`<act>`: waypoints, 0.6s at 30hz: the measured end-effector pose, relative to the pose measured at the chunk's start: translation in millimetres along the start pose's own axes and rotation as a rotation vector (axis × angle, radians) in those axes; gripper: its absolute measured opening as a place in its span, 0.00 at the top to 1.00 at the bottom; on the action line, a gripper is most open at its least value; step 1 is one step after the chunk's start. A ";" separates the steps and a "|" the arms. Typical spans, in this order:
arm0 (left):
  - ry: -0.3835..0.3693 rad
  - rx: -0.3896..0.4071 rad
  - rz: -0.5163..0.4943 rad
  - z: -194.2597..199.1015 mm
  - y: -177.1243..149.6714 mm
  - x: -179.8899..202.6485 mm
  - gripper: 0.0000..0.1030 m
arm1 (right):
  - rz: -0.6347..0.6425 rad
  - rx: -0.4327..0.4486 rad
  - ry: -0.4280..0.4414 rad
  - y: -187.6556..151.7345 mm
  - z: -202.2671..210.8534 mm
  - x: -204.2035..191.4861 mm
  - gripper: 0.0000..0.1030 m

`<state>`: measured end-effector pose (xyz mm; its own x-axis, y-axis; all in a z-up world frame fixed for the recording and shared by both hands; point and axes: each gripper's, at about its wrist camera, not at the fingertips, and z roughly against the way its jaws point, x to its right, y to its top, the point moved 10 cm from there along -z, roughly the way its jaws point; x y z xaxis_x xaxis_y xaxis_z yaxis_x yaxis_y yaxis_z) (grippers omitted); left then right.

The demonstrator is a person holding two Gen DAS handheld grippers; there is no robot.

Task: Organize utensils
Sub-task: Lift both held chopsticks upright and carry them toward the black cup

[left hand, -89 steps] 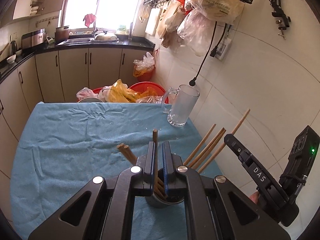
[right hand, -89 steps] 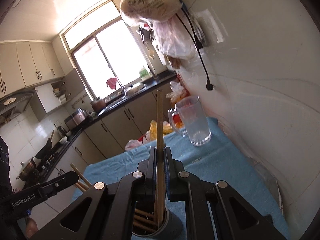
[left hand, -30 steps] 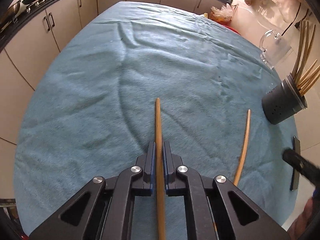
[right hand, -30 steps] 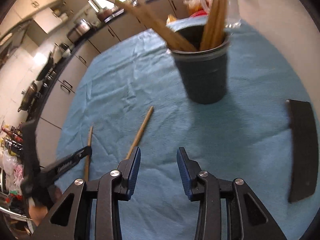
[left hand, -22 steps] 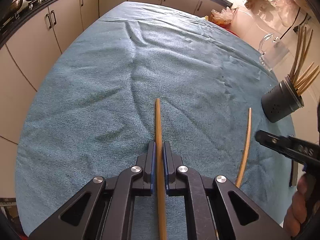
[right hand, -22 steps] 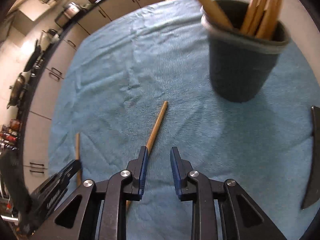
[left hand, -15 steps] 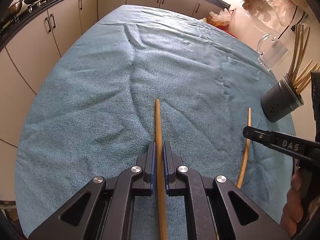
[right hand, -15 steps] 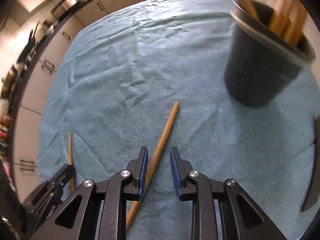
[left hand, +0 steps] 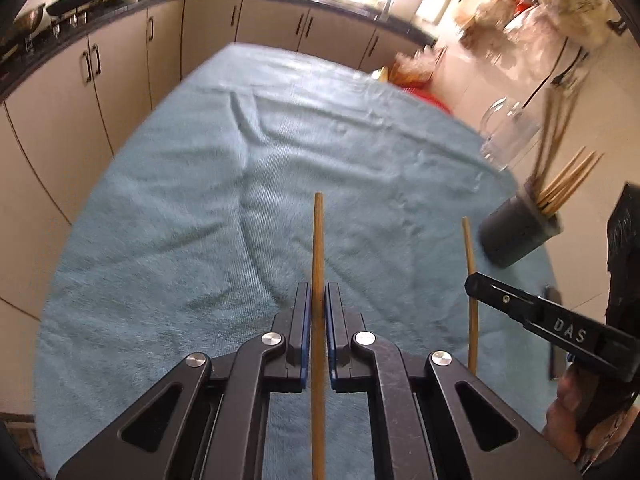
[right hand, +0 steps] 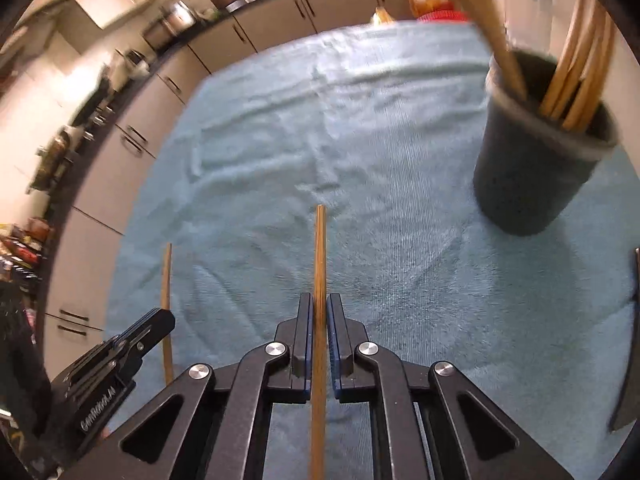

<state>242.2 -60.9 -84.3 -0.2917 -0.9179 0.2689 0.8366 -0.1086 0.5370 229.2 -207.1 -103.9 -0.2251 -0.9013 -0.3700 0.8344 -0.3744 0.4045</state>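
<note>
Though motion-blurred, left gripper (left hand: 317, 294) clamps chopstick (left hand: 318, 236); right gripper (right hand: 319, 306) clamps second chopstick (right hand: 320, 248); rear ends cut off.

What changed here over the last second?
The right gripper, open a second ago, moved onto the second chopstick and shut on it. The left gripper kept its grip on its chopstick. The holder stayed put on the cloth.
</note>
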 end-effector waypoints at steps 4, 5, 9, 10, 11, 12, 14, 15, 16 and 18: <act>-0.009 0.079 -0.021 37.6 7.6 13.9 0.94 | 0.037 0.143 0.059 3.2 45.8 -9.0 0.93; -0.011 0.091 -0.025 43.3 8.3 17.6 0.94 | 0.046 0.176 0.072 2.0 57.3 -9.9 0.93; -0.017 0.153 -0.058 73.3 7.3 36.1 0.94 | 0.082 0.323 0.114 -4.5 104.0 -16.2 0.93; -0.016 0.170 -0.068 80.8 6.5 41.4 0.94 | 0.088 0.347 0.122 -7.0 112.5 -17.7 0.93; -0.016 0.179 -0.078 84.9 6.1 45.2 0.94 | 0.093 0.369 0.129 -8.9 120.0 -18.1 0.93; -0.017 0.193 -0.094 90.7 5.4 51.0 0.94 | 0.100 0.396 0.136 -12.1 128.7 -20.0 0.93; -0.021 0.208 -0.113 98.4 3.1 59.0 0.94 | 0.118 0.432 0.140 -13.9 138.4 -24.5 0.93; -0.026 0.209 -0.119 100.2 2.4 62.2 0.94 | 0.122 0.442 0.137 -15.2 142.5 -24.7 0.93; -0.028 0.210 -0.122 101.9 1.4 63.7 0.94 | 0.123 0.451 0.135 -17.3 146.2 -23.4 0.93; -0.025 0.211 -0.125 103.5 0.0 66.5 0.94 | 0.120 0.459 0.133 -18.1 148.7 -22.0 0.93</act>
<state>174.7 -82.4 16.3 -0.4003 -0.8923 0.2088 0.6787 -0.1356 0.7218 144.2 -212.8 21.2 -0.0495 -0.9196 -0.3897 0.5363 -0.3536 0.7664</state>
